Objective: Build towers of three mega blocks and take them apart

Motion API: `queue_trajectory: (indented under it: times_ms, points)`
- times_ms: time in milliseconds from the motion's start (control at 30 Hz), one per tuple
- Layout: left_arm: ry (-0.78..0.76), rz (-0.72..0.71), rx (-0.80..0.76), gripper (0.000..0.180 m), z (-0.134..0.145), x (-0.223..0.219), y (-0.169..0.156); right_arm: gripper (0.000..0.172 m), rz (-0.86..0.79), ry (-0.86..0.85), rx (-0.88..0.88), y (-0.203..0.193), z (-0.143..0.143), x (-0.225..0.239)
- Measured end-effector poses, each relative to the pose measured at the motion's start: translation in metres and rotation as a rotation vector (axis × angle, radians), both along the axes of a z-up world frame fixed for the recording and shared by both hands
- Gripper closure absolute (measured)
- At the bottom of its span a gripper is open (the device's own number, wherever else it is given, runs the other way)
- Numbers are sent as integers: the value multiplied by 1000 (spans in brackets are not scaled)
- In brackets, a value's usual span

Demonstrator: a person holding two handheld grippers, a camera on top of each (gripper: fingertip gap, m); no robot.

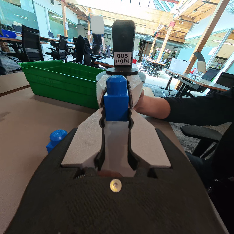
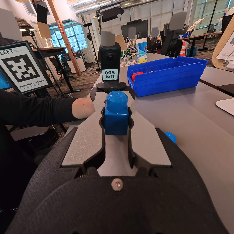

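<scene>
Holding one blue block (image 1: 115,105) clamped from opposite sides, the left gripper (image 1: 115,111) and right gripper (image 2: 115,121) should stay level and steady so neither twists it free.

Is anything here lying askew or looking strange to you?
One thing: both tools, left and right, clamp the same upright blue block from opposite sides. A second blue block stands apart on the table. Nothing spilled or broken.

Open-plan office: desks (image 1: 197,81), swivel chairs (image 1: 31,44).
</scene>
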State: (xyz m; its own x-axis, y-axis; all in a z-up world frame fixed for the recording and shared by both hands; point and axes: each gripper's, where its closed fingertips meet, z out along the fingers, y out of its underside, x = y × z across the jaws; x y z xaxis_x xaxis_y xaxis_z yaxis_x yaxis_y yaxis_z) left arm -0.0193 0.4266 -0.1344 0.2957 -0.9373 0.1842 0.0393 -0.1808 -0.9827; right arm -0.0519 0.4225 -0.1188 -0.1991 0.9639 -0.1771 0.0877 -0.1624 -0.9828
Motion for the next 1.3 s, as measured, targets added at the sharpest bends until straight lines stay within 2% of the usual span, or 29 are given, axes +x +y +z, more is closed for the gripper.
queue_trajectory:
  times_ms: [133,200,267,400,467,500,667,800,967,1100,1133,1167,1300]
  points:
    - [24,40,-13,145,-4,-4,7,139,-58,-16,24,9,-2,0]
    - [51,85,-5,128,-6,-10,13,140,-93,3,10,16,3,3]
    - [91,115,-6,122,-11,-17,18,139,-138,5,6,25,3,5]
    - [266,248,14,113,-44,-34,42,139,-167,4,4,32,1,6]
    - [321,237,-24,101,-54,-33,45,139,-164,0,13,31,0,5]
    - [348,238,-21,102,-57,-34,46,139,-164,0,20,31,0,6]
    - [608,326,114,98,-80,-57,72,139,-149,42,17,30,12,12]
    - [723,253,143,102,-94,-55,83,139,-132,49,5,30,13,12]
    - [690,203,21,115,-101,-46,103,139,-106,32,4,27,8,10]
    - [773,178,46,121,-112,-38,98,139,-101,31,-6,27,7,10]
    - [782,173,60,128,-113,-35,96,139,-98,28,-10,27,6,10]
    - [786,171,65,143,-113,-33,94,139,-99,25,-9,28,5,10]
    - [727,94,20,146,-109,-17,69,139,-79,14,-14,26,3,12]
